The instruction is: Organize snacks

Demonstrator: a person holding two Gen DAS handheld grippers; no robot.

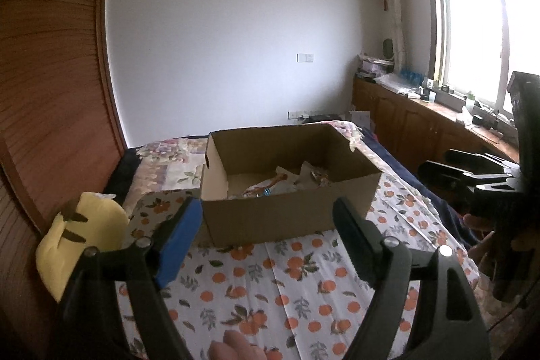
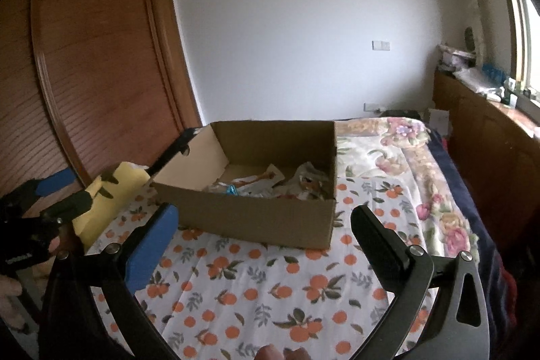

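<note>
An open cardboard box (image 1: 287,215) stands on the bed with the orange-print sheet (image 1: 270,285). Several snack packets (image 1: 283,183) lie loose inside it; they also show in the right wrist view (image 2: 270,184) inside the box (image 2: 256,218). My left gripper (image 1: 266,215) is open and empty, held just in front of the box's near wall. My right gripper (image 2: 263,218) is open and empty, also just short of the box. The left gripper shows at the left edge of the right wrist view (image 2: 64,191). The right gripper shows at the right edge of the left wrist view (image 1: 472,167).
A yellow plush toy (image 1: 84,235) lies at the bed's left edge, beside the wooden wardrobe (image 1: 50,90). A floral quilt (image 2: 405,150) covers the far bed. A wooden cabinet with clutter (image 1: 422,110) runs under the window at the right.
</note>
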